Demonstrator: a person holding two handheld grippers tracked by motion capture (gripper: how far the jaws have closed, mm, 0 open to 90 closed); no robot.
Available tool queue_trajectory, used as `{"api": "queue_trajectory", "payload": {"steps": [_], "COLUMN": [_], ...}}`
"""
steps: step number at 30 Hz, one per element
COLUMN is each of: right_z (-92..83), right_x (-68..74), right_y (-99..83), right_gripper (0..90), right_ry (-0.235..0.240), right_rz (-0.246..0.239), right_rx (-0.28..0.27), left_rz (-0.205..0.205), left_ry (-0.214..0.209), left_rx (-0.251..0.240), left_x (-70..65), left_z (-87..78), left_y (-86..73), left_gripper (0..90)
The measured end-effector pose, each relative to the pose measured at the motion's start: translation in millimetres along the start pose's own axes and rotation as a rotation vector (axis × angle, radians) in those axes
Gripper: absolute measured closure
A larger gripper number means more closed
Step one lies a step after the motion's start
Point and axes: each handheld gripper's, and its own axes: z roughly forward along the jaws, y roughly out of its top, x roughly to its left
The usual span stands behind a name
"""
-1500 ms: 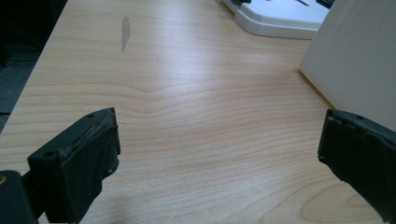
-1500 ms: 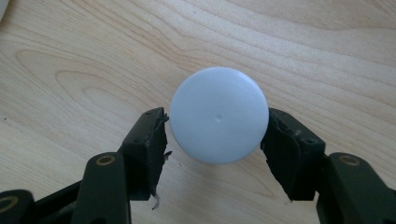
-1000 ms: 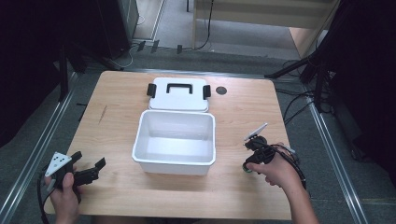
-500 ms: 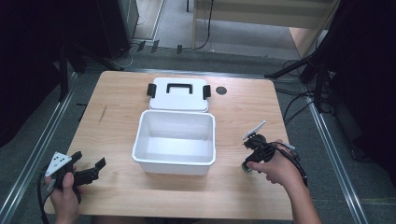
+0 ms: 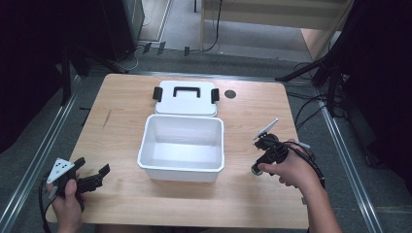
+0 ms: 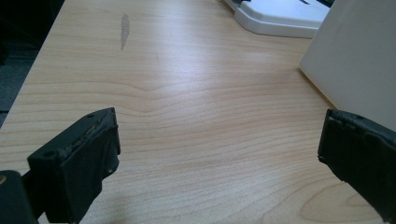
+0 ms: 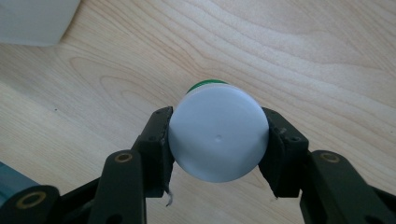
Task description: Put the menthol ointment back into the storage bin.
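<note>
A small round container with a white lid (image 7: 217,140) and a green body is clamped between my right gripper's (image 7: 217,147) black jaws, just above the wooden table. In the high view that right gripper (image 5: 258,164) is at the table's right side, a hand around it, with the container (image 5: 254,169) at its tip. My left gripper (image 5: 92,178) rests near the front left corner. In the left gripper view its jaws (image 6: 217,154) stand wide apart over bare wood, nothing between them.
An open white plastic box (image 5: 180,174) sits mid-table, its inside bare. Its white lid (image 5: 184,103), with black handle and side clips, lies flat just behind it. A small black disc (image 5: 230,93) lies right of the lid. Cables trail off the table's right edge.
My right gripper has risen a little with the white-lidded container in it. The left gripper has stayed where it was.
</note>
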Motion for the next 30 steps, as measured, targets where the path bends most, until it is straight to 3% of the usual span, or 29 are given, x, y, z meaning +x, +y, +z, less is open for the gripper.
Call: {"api": "queue_trajectory", "payload": {"steps": [22,30], "right_z": [-55.5,-71.6], "right_x": [11.5,22.5], "right_y": [29.0,41.6], "right_gripper": [51.3,51.4], "right_ry": [0.002,-0.001], "right_rz": [-0.059,-0.111], "right_rx": [-0.014,-0.005], "left_rz": [-0.003,-0.005], "left_ry": [-0.005,-0.003], "left_rx": [-0.002,-0.006], "left_x": [1.2,0.9], "left_z": [-0.2,0.1], "left_y": [0.1,0.2], "left_gripper": [0.0,0.0]}}
